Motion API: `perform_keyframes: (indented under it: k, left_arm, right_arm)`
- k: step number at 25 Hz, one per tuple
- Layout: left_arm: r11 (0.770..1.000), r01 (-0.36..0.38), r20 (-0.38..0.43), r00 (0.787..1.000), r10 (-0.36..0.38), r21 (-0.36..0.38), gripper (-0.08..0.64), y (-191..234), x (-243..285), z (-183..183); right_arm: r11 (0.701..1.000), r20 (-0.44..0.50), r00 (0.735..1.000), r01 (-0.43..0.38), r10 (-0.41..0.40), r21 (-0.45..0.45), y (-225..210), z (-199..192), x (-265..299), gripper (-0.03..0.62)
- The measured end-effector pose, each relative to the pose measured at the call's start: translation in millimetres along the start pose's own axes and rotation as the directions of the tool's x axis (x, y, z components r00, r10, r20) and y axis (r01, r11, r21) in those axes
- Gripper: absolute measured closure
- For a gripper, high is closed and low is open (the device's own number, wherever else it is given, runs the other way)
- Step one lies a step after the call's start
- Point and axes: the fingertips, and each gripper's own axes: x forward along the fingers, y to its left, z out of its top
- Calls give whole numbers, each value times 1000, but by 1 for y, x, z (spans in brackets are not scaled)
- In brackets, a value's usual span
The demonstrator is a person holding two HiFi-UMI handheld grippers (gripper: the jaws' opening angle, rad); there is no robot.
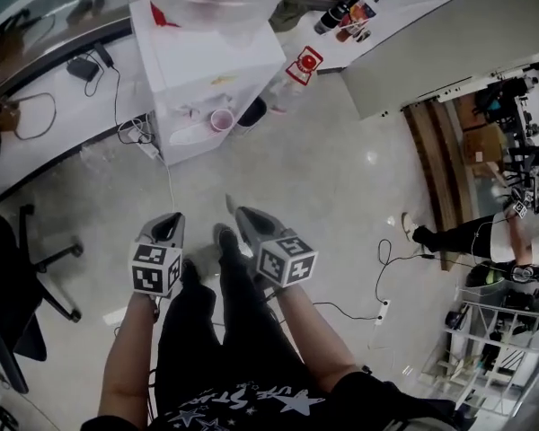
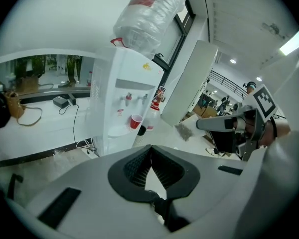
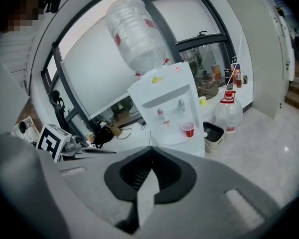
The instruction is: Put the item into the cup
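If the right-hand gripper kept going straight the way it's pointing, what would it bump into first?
Probably the front of the white water dispenser, a little left of the red cup on its tray. Nothing seems nearer, though depth is unclear.

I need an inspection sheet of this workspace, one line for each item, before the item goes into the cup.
Surface: pale shiny floor.
Job's things: red cup upright on the water dispenser tray; flat pale packet.
Clutter: bin and spare water bottle beside the dispenser.
Grippers: left gripper shut, empty; right gripper shut on the packet.
Cables: power strip at the dispenser's foot; another strip on the floor.
Surroundings: office chair; another person far right.
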Motion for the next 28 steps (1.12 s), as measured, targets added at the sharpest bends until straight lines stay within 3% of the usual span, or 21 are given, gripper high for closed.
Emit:
perform_keyframes:
  k: [13, 18, 28]
  left_arm:
    - [994, -89, 26, 996, 88, 55, 554, 49, 83, 36]
    - [990, -137, 1, 991, 137, 42, 554, 65, 114, 38]
    - [986, -164, -36, 986, 164, -7, 554, 67, 160, 44]
  right_arm:
    - [999, 8, 1000, -19, 19, -28, -76, 21, 79, 592]
    - [998, -15, 999, -38, 37, -47, -101, 24, 111, 592]
    - [992, -41, 996, -86, 83, -92, -133, 40, 155, 592]
